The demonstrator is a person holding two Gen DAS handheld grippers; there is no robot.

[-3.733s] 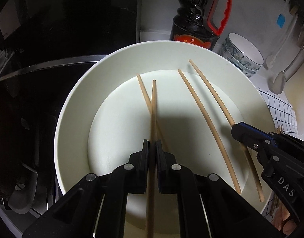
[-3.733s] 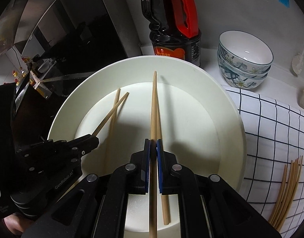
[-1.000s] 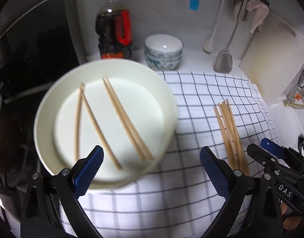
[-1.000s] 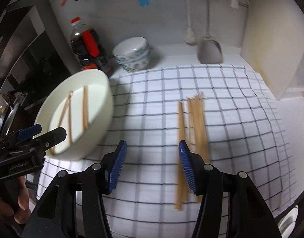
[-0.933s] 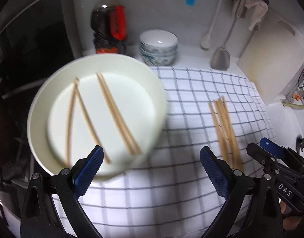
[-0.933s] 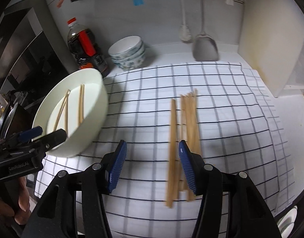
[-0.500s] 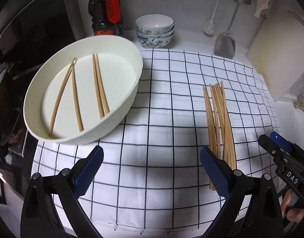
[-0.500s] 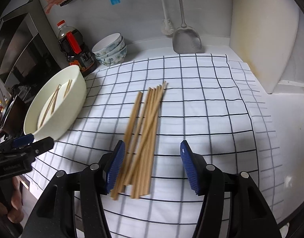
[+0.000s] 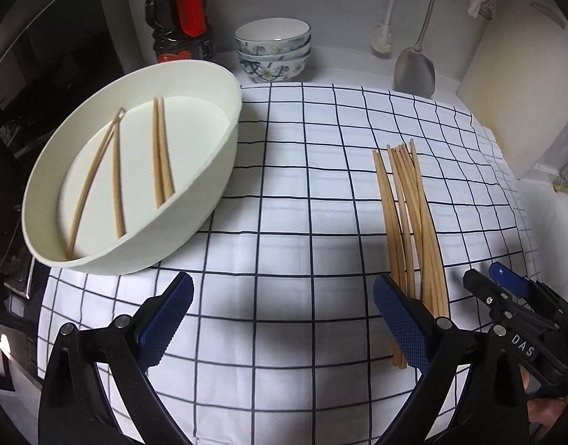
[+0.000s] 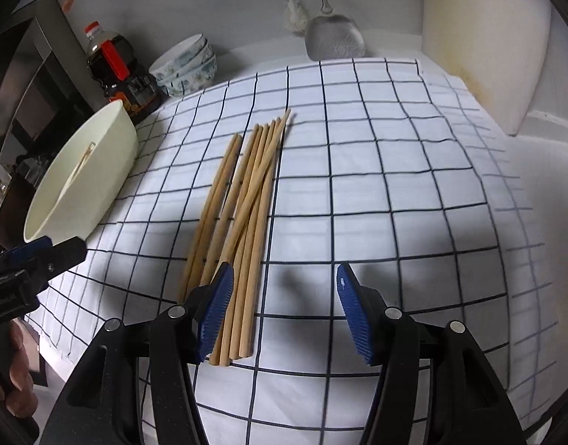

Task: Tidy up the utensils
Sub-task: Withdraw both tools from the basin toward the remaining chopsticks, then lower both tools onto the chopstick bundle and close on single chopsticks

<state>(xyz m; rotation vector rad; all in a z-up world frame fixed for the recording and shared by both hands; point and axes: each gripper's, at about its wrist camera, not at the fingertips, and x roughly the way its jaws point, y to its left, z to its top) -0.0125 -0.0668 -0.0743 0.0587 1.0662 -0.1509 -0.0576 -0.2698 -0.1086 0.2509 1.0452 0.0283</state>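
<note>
Left wrist view: white bowl [image 9: 143,248] at left on checked cloth [image 9: 284,200], four chopsticks [image 9: 135,163] inside in two pairs. Left gripper [image 9: 282,315] fingers spread wide, holding nothing. Chopstick bundle [image 9: 409,222] lies on cloth at right. Right gripper [image 10: 284,311] fingers released, spread, empty, left fingertip beside bundle's near ends. Bottle [image 9: 182,18], stacked bowls [image 9: 272,52] behind on counter.

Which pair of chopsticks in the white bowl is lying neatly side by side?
The right-hand pair in the white bowl: its sticks run close together, while the left-hand pair touches at the far tips and splays apart.
</note>
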